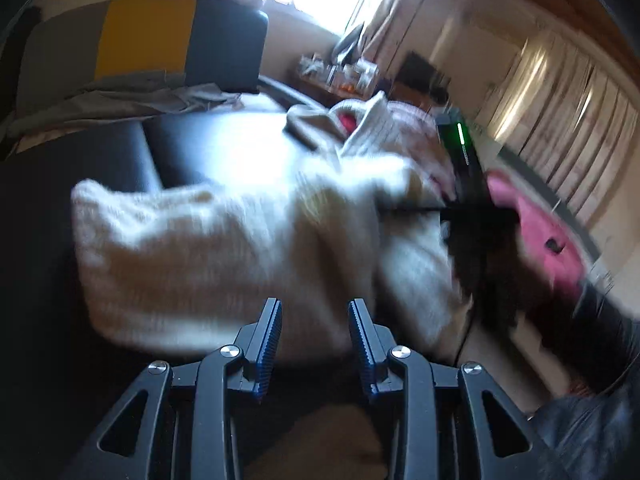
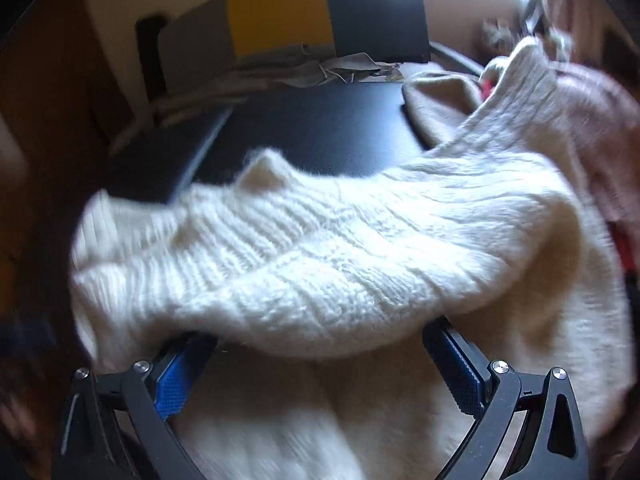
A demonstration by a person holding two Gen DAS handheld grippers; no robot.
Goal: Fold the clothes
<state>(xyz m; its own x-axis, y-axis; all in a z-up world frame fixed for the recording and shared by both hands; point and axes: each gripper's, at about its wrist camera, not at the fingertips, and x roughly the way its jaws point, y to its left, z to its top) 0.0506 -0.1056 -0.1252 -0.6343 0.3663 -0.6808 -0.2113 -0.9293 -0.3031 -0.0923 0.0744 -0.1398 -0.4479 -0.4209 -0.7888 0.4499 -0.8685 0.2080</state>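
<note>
Your right gripper (image 2: pixel 320 344) is spread wide, its 2 blue-padded fingers (image 2: pixel 452 364) poking under a fold of the cream, chunky-knit woollen sweater (image 2: pixel 320 248) without pinching it. Your left gripper (image 1: pixel 315 320) is also parted and empty, just short of that sweater (image 1: pixel 224 248), which lies across the black glossy table (image 1: pixel 224 148).

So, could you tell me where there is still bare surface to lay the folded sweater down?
The dark surface is bare between the white sweater and the yellow-and-grey cushion. The right side is crowded: a beige garment and a pink one are piled there.
</note>
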